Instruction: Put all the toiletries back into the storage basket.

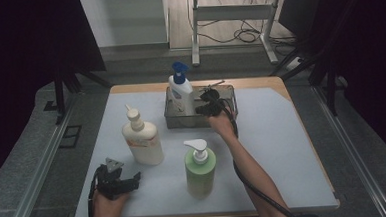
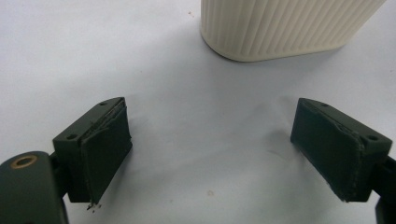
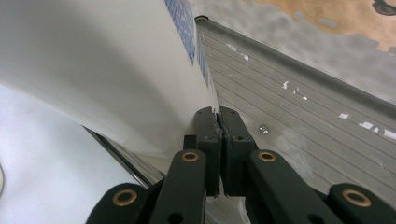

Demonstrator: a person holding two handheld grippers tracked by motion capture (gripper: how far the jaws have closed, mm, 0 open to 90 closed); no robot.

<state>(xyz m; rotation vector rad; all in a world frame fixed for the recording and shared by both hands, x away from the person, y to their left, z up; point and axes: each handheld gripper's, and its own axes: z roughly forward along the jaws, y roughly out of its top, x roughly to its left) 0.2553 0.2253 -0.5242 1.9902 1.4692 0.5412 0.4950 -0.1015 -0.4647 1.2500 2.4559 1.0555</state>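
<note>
Here, at the tabletop [image 1: 283, 149], my right gripper [image 1: 207, 106] reaches into the metal basket [image 1: 171, 120] at the far middle, its fingers [image 3: 208, 135] pressed together with nothing between them, resting just beside the white bottle with the blue pump [image 1: 181, 91] that stands in the basket's left end. My left gripper [image 1: 115, 180] sits low at the near left edge, fingers [image 2: 105, 144] spread wide apart over bare tabletop, the ribbed base of the cream bottle [image 1: 142, 139] just ahead of them. A green pump bottle [image 1: 200, 169] stands upright near the front centre, between my two forearms, well apart from the basket.
</note>
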